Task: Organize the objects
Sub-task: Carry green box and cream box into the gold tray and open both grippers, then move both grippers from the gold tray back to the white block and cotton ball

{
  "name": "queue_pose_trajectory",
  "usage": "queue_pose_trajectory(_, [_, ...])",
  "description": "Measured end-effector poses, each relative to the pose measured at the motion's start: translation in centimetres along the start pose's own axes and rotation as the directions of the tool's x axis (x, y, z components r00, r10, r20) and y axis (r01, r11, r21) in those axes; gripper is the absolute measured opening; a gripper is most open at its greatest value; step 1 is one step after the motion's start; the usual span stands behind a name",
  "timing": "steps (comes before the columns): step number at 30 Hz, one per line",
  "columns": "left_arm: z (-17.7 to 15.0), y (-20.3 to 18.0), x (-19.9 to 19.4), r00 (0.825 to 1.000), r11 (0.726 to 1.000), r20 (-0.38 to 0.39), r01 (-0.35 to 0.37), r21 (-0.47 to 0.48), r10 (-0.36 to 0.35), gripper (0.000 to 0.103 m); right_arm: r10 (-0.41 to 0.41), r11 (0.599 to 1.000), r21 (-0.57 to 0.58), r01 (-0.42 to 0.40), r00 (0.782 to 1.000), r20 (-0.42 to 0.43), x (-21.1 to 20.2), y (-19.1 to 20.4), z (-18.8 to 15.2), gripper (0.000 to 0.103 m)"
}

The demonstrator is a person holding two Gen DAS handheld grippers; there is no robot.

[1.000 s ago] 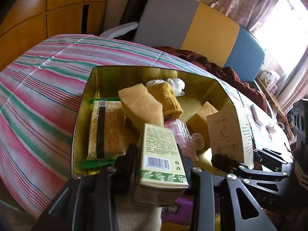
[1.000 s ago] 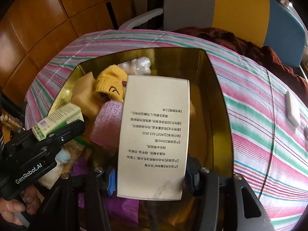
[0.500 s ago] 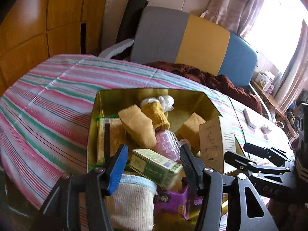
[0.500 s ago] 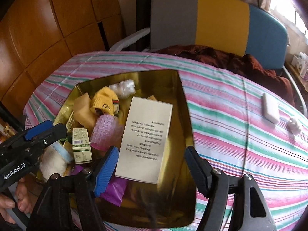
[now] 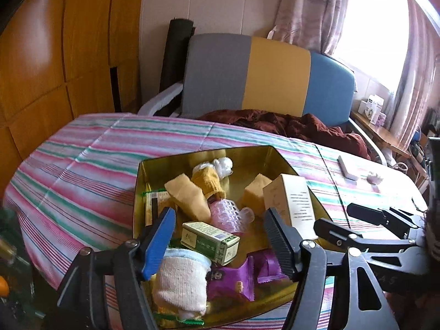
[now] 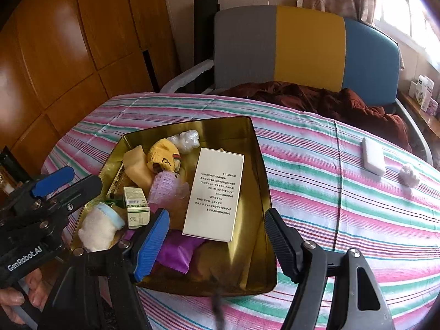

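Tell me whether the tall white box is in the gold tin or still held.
In the tin. The white box lies on the other items inside the gold tin, and the right gripper is open above it.

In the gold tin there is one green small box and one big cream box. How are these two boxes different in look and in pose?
The green box is small, with a barcode and leaf print; the cream box is much larger and plain, with lines of black text. The green box lies among the clutter on the left of the gold tin; the cream box lies tilted toward the tin's right side. Both are cardboard cartons, lying free with no gripper touching them.
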State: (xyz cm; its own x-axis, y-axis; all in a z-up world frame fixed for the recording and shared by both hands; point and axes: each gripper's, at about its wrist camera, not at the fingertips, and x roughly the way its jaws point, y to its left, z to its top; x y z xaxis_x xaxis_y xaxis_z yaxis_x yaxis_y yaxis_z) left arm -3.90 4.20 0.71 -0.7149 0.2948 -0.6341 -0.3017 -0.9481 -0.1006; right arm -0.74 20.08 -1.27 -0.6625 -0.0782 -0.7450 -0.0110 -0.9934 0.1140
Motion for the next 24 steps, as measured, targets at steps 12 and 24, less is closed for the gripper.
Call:
queue_pose_trajectory(12, [0.1,-1.6,-1.8,0.999,0.998,0.043,-0.004,0.055,0.001,0.074,-0.020,1.000,0.024,0.019,0.999,0.027,-1.8,-1.3,-0.3,0.073])
queue_pose_trajectory(24, [-0.4,-3.5,-1.9,0.999,0.994,0.031,0.026,0.109,-0.029,0.074,-0.053,0.995,0.087,0.051,0.999,0.012,-2.2,-4.6,-1.2,0.073])
